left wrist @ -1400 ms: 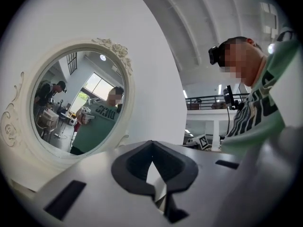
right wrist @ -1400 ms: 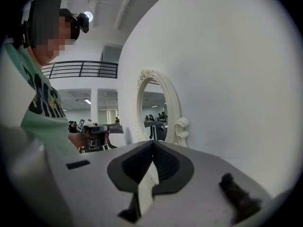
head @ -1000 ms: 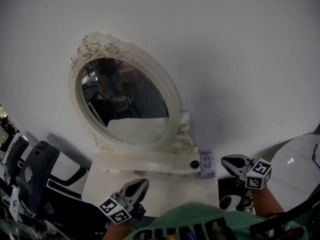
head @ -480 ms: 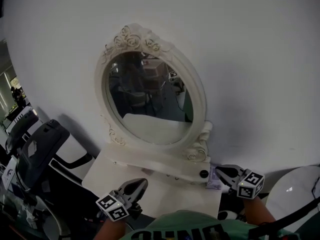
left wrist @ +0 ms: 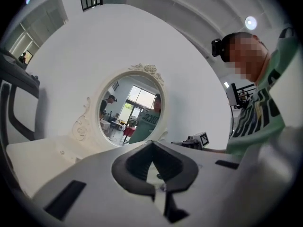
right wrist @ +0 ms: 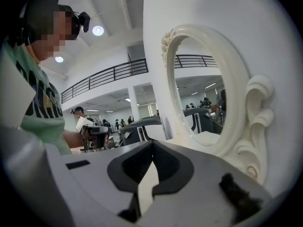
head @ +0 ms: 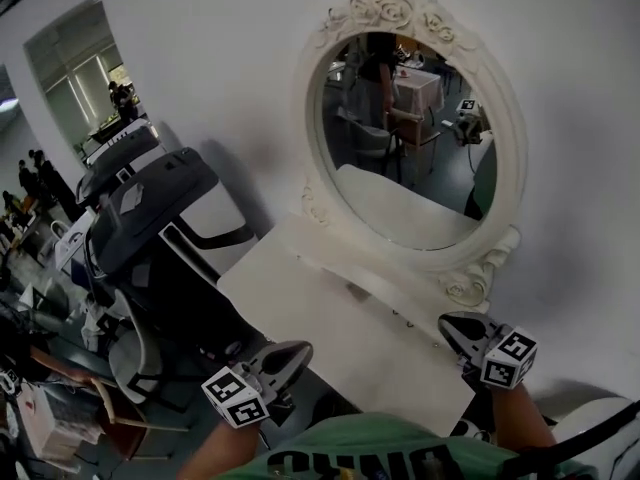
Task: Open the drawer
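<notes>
Both grippers have swung in toward the vanity mirror [head: 415, 138]. Left gripper [head: 297, 351] and right gripper [head: 452, 324] are pinched shut, nothing held. The drawer [head: 390, 306] sits just ahead of the right jaws, so I'd spread them first, then grip its front squarely.

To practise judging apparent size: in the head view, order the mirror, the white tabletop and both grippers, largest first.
1. mirror
2. white tabletop
3. left gripper and right gripper: they look alike, so tied.

White drawer [head: 385, 303] shut, small knobs, beneath oval mirror [head: 415, 138].
</notes>
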`<state>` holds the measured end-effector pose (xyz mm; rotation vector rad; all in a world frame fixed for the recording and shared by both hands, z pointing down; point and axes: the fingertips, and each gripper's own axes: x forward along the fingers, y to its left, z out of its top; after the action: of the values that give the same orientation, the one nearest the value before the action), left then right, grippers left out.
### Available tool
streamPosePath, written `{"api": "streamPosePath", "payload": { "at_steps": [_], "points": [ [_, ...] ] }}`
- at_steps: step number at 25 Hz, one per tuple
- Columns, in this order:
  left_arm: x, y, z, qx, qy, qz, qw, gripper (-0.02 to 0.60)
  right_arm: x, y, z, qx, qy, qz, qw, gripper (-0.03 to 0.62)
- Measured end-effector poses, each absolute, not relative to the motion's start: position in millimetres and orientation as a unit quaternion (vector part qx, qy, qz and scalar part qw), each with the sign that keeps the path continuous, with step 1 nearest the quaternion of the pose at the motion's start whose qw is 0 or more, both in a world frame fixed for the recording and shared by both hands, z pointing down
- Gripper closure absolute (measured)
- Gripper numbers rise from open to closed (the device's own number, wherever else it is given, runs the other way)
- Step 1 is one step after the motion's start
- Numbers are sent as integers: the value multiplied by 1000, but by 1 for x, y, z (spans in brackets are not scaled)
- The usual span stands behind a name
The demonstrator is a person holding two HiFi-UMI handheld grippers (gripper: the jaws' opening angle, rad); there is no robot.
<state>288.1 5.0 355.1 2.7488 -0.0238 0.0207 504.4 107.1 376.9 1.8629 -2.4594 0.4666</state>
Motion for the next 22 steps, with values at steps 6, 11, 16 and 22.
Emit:
{"api": "streamPosePath", "payload": {
  "at_steps": [6, 11, 16, 22],
  "points": [
    [221, -19, 361, 977, -71, -2, 199, 572, 428, 44, 379, 521, -841, 143, 25, 582],
    [159, -47, 352, 976, -100, -32, 189, 572, 368, -3, 366, 489, -862, 129, 41, 582],
    [66, -81, 340, 976, -129, -50, 170, 572, 291, -43, 353, 475, -870, 126, 40, 583],
    [-46, -109, 345, 968, -182, -65, 162, 572, 201, -94, 348, 449, -883, 128, 42, 582]
  ]
}}
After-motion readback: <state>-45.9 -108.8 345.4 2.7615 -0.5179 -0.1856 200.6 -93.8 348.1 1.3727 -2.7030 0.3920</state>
